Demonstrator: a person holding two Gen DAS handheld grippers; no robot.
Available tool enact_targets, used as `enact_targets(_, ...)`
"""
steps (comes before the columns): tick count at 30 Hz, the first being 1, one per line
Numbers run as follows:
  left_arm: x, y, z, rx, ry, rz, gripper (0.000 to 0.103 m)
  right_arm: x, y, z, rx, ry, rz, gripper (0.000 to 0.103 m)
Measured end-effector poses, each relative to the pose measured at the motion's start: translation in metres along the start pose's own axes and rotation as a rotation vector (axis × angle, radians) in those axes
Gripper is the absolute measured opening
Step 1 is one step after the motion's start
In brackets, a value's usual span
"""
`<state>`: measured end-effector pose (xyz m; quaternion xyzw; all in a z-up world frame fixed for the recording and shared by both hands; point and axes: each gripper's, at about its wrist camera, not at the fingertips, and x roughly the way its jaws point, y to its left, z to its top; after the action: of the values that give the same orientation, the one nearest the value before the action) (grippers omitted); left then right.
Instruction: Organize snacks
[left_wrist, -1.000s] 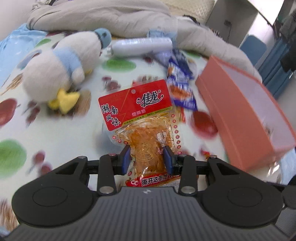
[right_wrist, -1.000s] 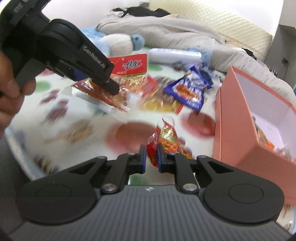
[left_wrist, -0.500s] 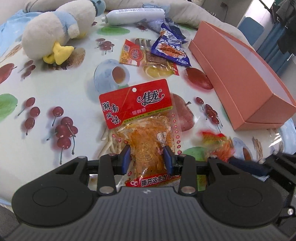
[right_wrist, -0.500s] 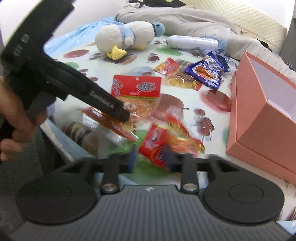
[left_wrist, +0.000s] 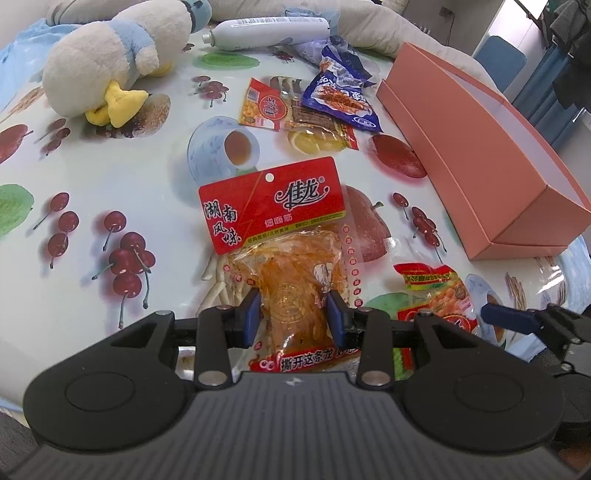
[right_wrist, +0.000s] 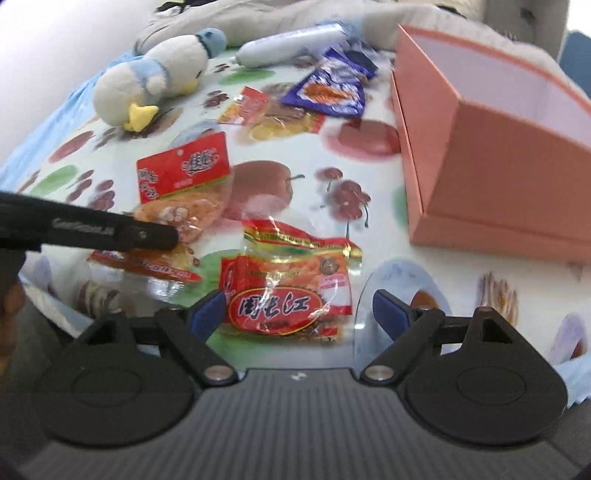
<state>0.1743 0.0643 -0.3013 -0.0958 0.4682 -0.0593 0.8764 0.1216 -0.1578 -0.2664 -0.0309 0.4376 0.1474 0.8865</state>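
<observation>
While the left gripper (left_wrist: 291, 314) stands clamped on the lower, clear part of the red-headed snack packet (left_wrist: 286, 236), its pads pressing the filled pouch from both sides, the right gripper (right_wrist: 299, 308) is opening its jaws around the small red peanut packet (right_wrist: 290, 291), whose pads no longer press it; that packet lies flat on the table (left_wrist: 155, 184) between the spread fingers. Both packets sit near the front edge of the fruit-printed cloth, side by side, with the open pink box (left_wrist: 491, 162) to the right and apart from them. Further out lies a loose cluster of three more packets: a small orange one (left_wrist: 264, 109), a flat brown strip pack (left_wrist: 321, 127) and a blue skewer bag (left_wrist: 340, 96). Beyond these rest a plush duck (left_wrist: 114, 70) and a white bottle (left_wrist: 266, 33). Assessment: the packets appear light, thin and crinkly, with slick film that may slide between the pads; the contents look soft or crumbly and would suffer under hard squeezing. The sealed edge or the stiff printed header seems the safer hold; a grip across the bulging middle risks crushing or slipping.
</observation>
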Motion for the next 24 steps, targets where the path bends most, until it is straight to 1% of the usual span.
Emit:
enact_targets(4, 0.0, 0.0, -0.001, -0.004, -0.002, 0.001, 0.043, 0.005, 0.007, -0.001, -0.021, -0.006, 0.005, 0.089)
enact_targets(7, 0.0, 0.0, -0.002, -0.007, -0.001, 0.003, 0.043, 0.012, 0.016, -0.005, -0.095, -0.029, -0.028, 0.089)
enact_targets(9, 0.0, 0.0, -0.002, -0.006, -0.002, 0.007, 0.043, 0.013, 0.017, -0.006, -0.103, -0.042, -0.037, 0.089)
enact_targets(10, -0.001, -0.001, -0.003, -0.006, -0.001, 0.008, 0.043, 0.012, 0.017, -0.007, -0.109, -0.05, -0.032, 0.082)
enact_targets(11, -0.001, 0.0, -0.003, -0.01, 0.0, 0.005, 0.043, 0.01, 0.017, -0.006, -0.117, -0.053, -0.029, 0.08)
enact_targets(13, -0.003, 0.0, -0.004, -0.023, 0.0, 0.003, 0.043, 0.008, 0.018, -0.005, -0.119, -0.049, -0.02, 0.07)
enact_targets(14, -0.003, 0.0, -0.004, -0.03, -0.001, 0.004, 0.043, 0.007, 0.017, -0.003, -0.119, -0.044, -0.017, 0.068)
enact_targets(15, -0.004, 0.0, -0.004, -0.034, -0.002, 0.004, 0.043, 0.007, 0.017, -0.001, -0.116, -0.039, -0.013, 0.064)
enact_targets(16, -0.004, 0.0, -0.004, -0.038, -0.002, 0.004, 0.043, 0.006, 0.016, 0.0, -0.115, -0.036, -0.008, 0.062)
enact_targets(20, -0.007, -0.002, -0.004, -0.05, -0.005, 0.007, 0.043, 0.002, 0.011, 0.004, -0.105, -0.03, 0.009, 0.061)
enact_targets(23, -0.013, -0.004, -0.002, -0.064, -0.009, 0.013, 0.043, -0.007, 0.008, 0.007, -0.108, -0.046, 0.018, 0.054)
enact_targets(24, -0.015, -0.005, -0.002, -0.067, -0.011, 0.012, 0.043, -0.01, 0.007, 0.009, -0.111, -0.051, 0.013, 0.038)
